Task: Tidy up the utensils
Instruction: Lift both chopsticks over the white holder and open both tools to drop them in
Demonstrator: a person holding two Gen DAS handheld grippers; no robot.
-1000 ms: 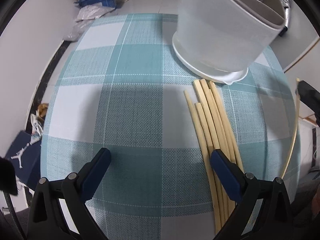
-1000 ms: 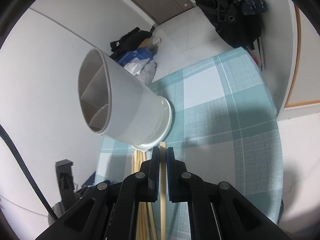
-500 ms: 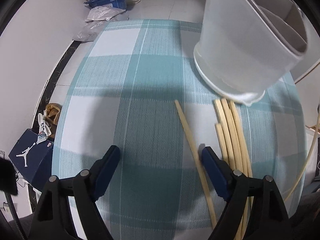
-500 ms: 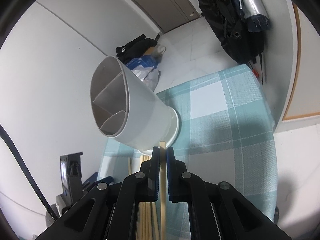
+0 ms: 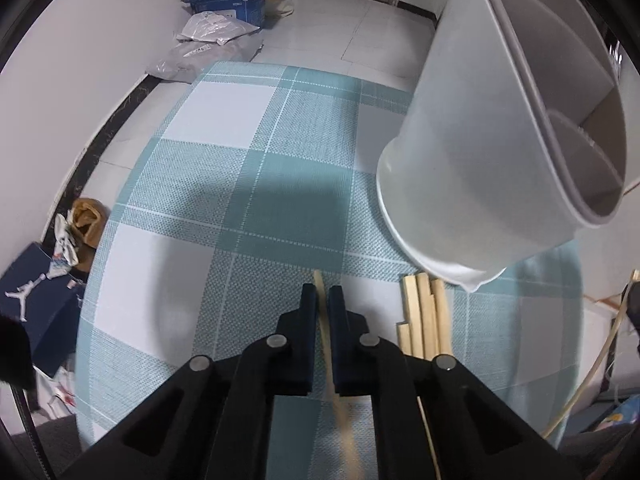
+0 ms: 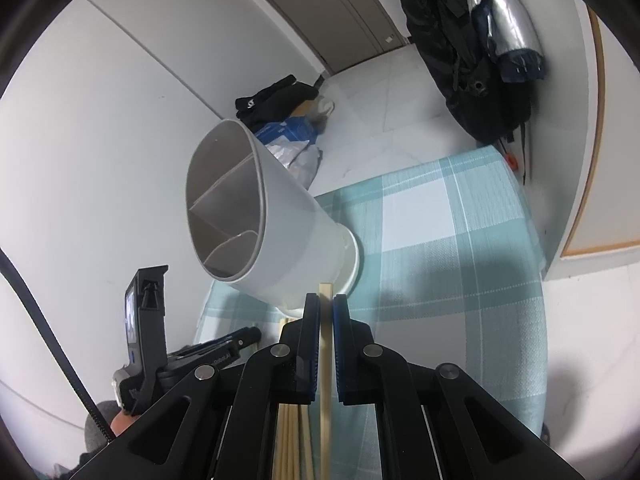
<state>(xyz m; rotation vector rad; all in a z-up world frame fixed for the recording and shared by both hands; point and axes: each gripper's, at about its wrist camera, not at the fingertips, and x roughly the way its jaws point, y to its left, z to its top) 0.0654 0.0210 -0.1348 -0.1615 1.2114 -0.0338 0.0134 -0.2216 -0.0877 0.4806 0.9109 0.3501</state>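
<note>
A white divided utensil holder (image 5: 480,160) stands on the teal checked tablecloth (image 5: 240,200). Just in front of its base lies a bundle of pale wooden chopsticks (image 5: 424,312). My left gripper (image 5: 321,294) points steeply down to the left of the bundle. Its jaws are closing on a single chopstick (image 5: 326,332), and the pads press on it. In the right wrist view my right gripper (image 6: 326,300) is shut on another chopstick (image 6: 325,344), whose tip reaches the holder (image 6: 280,240) at its base. The chopstick bundle (image 6: 290,440) shows below the right gripper's jaws.
The table's left edge drops to a tiled floor with a dark blue shoe box (image 5: 36,304), plastic bags (image 5: 208,44) and a blue carton (image 5: 228,4). A dark coat (image 6: 472,52) hangs beyond the table's far end. The left gripper's body (image 6: 148,320) is beside the holder.
My left gripper slid left off the bundle, one chopstick came apart from the rest, and the jaws went from wide open to closed on it. The right gripper kept its chopstick.
</note>
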